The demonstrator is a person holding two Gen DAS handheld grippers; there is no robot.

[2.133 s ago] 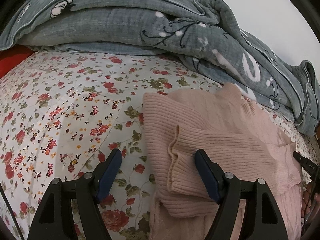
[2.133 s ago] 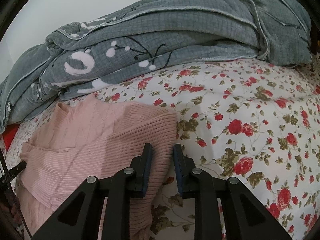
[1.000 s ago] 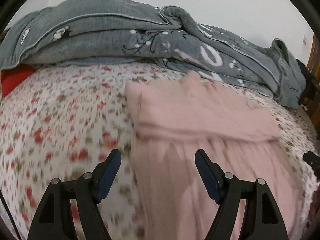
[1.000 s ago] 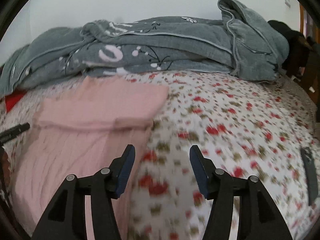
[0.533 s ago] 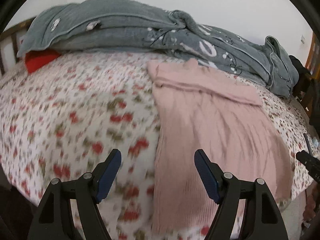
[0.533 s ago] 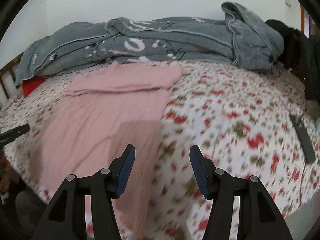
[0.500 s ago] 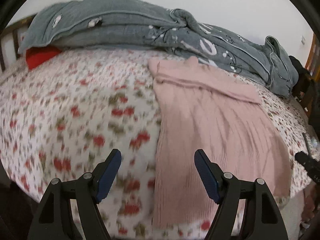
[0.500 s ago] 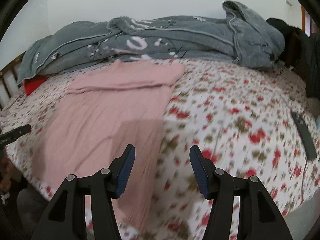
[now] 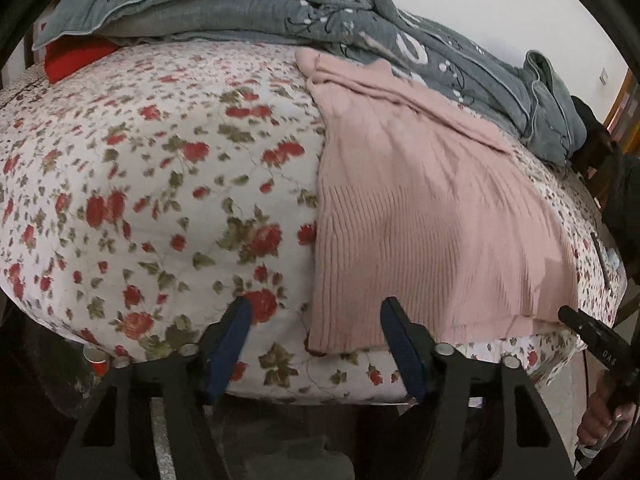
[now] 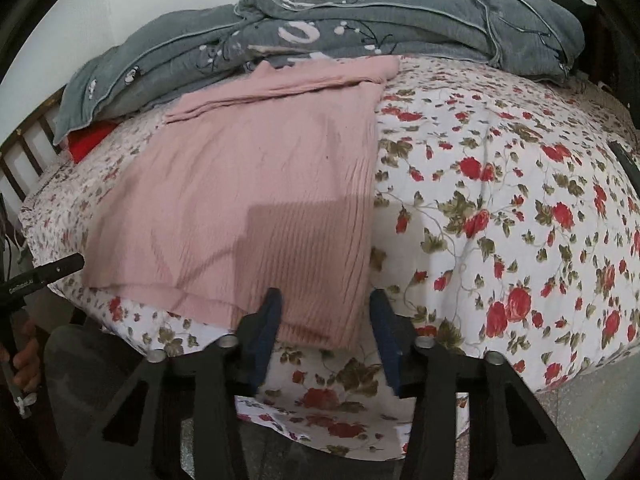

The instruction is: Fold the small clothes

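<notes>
Compared with half a second ago, both views sit nearer the front edge of the bed, so the hem of the pink ribbed knit sweater (image 9: 432,216) fills more of each picture and the motion blur has mostly gone. The left gripper (image 9: 316,340) has just been narrowing its jaws; they are still apart, framing the sweater's near left hem corner without pressing it. The right gripper (image 10: 324,328) has likewise been narrowing, its blue pads either side of the near right hem corner, still clear of the cloth.

The sweater lies flat on the white quilted bedspread printed with red roses (image 9: 160,184), sleeves folded across its far end, fine vertical ribs running its length. Behind it, a rumpled grey waffle-textured blanket (image 10: 360,32) is heaped against the wall, touching the sweater's far edge.
</notes>
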